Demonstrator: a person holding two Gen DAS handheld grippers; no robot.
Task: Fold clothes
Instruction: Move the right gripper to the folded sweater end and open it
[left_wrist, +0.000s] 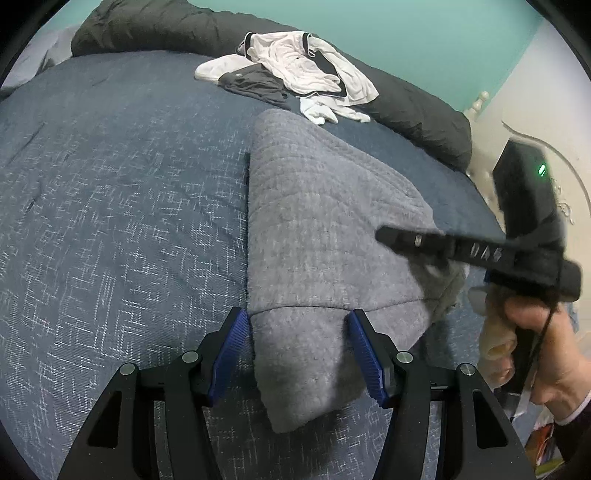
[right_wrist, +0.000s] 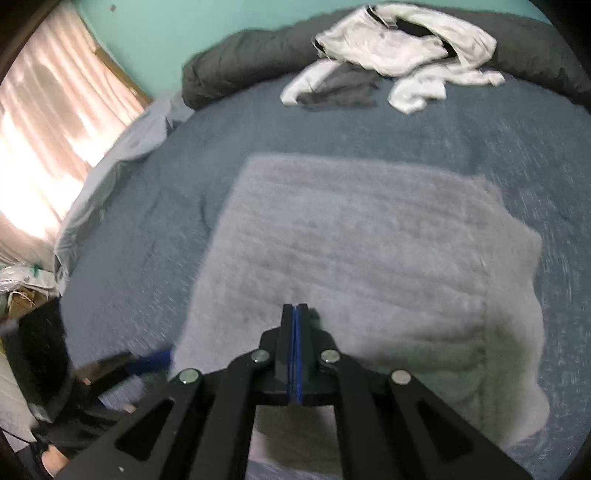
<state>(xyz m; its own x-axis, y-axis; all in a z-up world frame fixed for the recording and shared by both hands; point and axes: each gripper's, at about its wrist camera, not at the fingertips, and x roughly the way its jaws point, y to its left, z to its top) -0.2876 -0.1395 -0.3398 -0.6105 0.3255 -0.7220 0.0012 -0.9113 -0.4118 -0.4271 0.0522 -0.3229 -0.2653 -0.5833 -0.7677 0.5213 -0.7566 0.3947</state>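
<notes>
A grey fleece garment (left_wrist: 317, 229) lies folded on the blue bedspread (left_wrist: 118, 206). My left gripper (left_wrist: 300, 325) is open, its blue pads on either side of the garment's near corner, not pinching it. My right gripper (right_wrist: 294, 310) is shut with nothing visible between its pads, above the garment's near edge (right_wrist: 354, 251). It also shows in the left wrist view (left_wrist: 384, 234) as a blurred black tool over the garment's right side. The right wrist view is motion-blurred.
A pile of white and dark clothes (left_wrist: 295, 77) lies at the far side of the bed, against a rolled dark blanket (left_wrist: 417, 110). A curtained window (right_wrist: 48, 136) is at left. Clutter (right_wrist: 22, 288) sits beside the bed. The bed's right edge is near a white headboard (left_wrist: 476, 107).
</notes>
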